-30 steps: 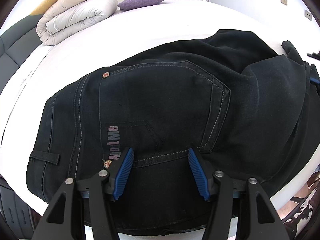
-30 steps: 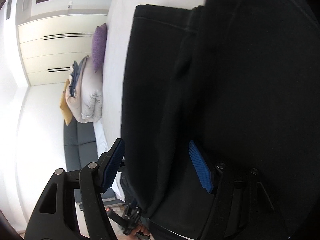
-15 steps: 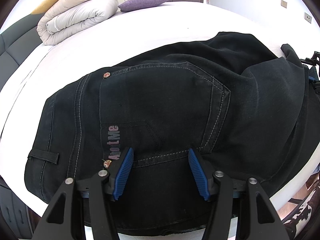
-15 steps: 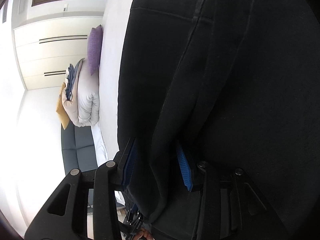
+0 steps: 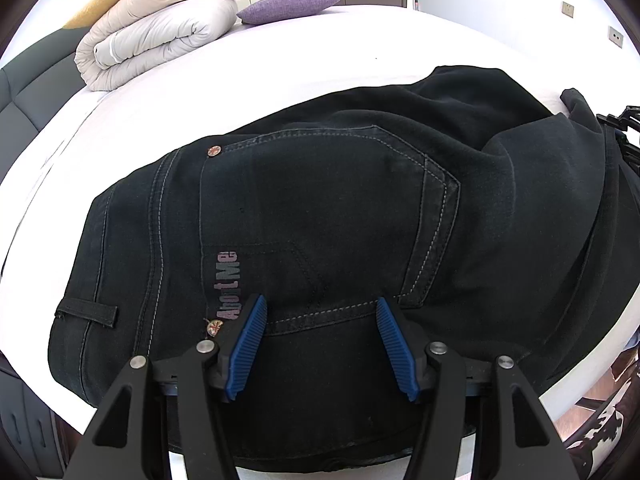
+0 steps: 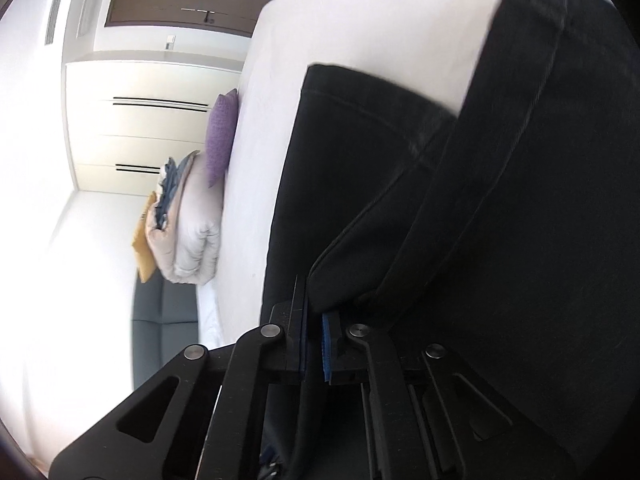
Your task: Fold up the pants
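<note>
The right gripper (image 6: pixel 314 344), spread a second ago, has just pinched the pants (image 6: pixel 500 240); the left gripper (image 5: pixel 322 346), at 6 o'clock, stays spread.

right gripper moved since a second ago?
Yes. The right gripper has just been closing and is now shut on a fold of the pants. Against the purple pillow, the view has tilted and risen slightly.
</note>
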Action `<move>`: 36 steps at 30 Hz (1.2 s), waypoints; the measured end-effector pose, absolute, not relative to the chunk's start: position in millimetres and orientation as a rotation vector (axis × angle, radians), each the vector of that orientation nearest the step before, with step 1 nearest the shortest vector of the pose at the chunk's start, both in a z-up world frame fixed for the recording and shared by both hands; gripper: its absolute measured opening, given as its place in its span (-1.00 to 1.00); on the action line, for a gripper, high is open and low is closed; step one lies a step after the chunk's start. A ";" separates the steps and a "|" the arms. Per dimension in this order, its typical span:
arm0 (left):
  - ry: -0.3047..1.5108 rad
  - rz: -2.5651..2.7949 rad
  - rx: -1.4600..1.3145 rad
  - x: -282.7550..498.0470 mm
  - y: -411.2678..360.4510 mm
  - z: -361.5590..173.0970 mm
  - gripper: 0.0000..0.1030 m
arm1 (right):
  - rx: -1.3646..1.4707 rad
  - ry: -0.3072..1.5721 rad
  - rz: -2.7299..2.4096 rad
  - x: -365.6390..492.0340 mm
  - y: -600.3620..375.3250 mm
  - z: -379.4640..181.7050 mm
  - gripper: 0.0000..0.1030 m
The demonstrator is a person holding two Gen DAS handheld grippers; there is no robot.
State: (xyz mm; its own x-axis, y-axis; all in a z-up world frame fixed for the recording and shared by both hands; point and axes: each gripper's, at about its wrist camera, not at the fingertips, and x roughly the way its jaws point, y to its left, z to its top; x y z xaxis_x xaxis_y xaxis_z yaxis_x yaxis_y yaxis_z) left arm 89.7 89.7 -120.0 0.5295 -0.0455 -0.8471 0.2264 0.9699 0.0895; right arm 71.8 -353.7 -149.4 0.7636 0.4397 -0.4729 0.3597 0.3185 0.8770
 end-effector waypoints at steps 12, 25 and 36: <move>0.994 -0.170 0.189 89.1 94.3 -119.0 0.18 | 0.685 0.514 0.184 52.0 -274.6 54.3 -0.94; 0.994 -0.165 0.194 88.9 94.7 -118.9 0.18 | 1.194 0.699 0.035 -80.8 -367.3 -127.8 -0.79; 0.990 -0.152 0.208 87.8 85.3 -119.8 0.18 | 1.534 0.506 0.038 -97.8 -428.4 -196.5 0.27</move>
State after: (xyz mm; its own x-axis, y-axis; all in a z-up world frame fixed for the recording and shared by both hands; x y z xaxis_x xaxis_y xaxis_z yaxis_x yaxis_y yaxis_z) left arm 87.8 85.3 -119.8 0.5403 -0.0330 -0.8408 0.2212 0.9696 0.1041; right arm -97.8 -428.4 -196.5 0.8968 0.3346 -0.2896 0.2874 0.0571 0.9561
